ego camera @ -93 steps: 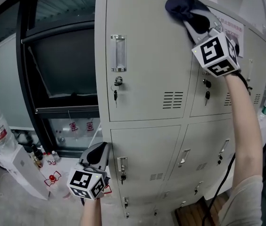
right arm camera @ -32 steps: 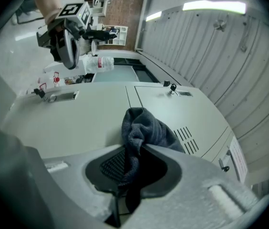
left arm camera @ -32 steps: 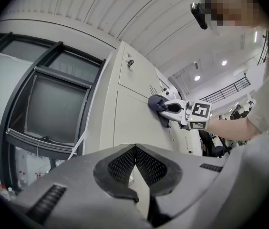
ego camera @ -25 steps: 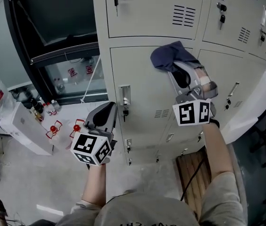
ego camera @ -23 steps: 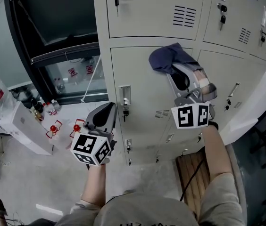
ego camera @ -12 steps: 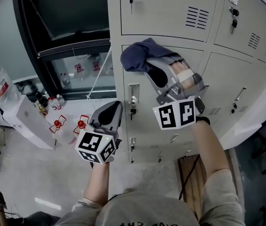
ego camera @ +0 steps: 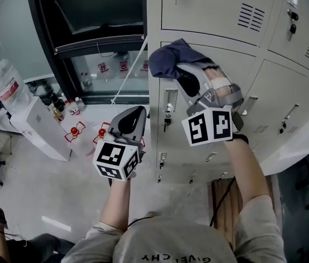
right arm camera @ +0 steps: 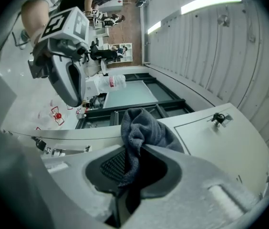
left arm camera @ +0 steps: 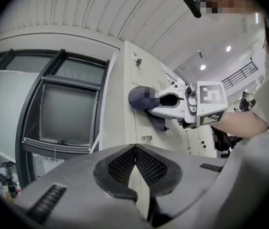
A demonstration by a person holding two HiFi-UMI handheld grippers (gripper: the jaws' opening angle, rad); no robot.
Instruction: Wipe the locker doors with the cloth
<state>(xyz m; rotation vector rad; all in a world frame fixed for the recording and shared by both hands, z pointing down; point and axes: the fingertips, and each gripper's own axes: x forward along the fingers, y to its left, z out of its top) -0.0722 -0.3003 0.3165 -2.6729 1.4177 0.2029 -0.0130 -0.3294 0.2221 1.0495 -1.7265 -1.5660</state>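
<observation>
Locker doors [ego camera: 209, 10] are filling the head view. The cloth [ego camera: 168, 59] is pressing on the upper left corner of a middle-row door, bunched in the right gripper [right arm camera: 127, 173], whose jaws are clamping it. The left gripper [left arm camera: 135, 168] is hanging lower, pinched together on nothing. Wiping seems underway; the next move probably calls for sweeping across this door.

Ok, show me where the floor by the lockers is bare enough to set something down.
Bare floor lies between the white box and the lockers, on the side nearer the person. It is crowded below the window, where small bottles and red-topped items cluster. A wooden board fills the right.
</observation>
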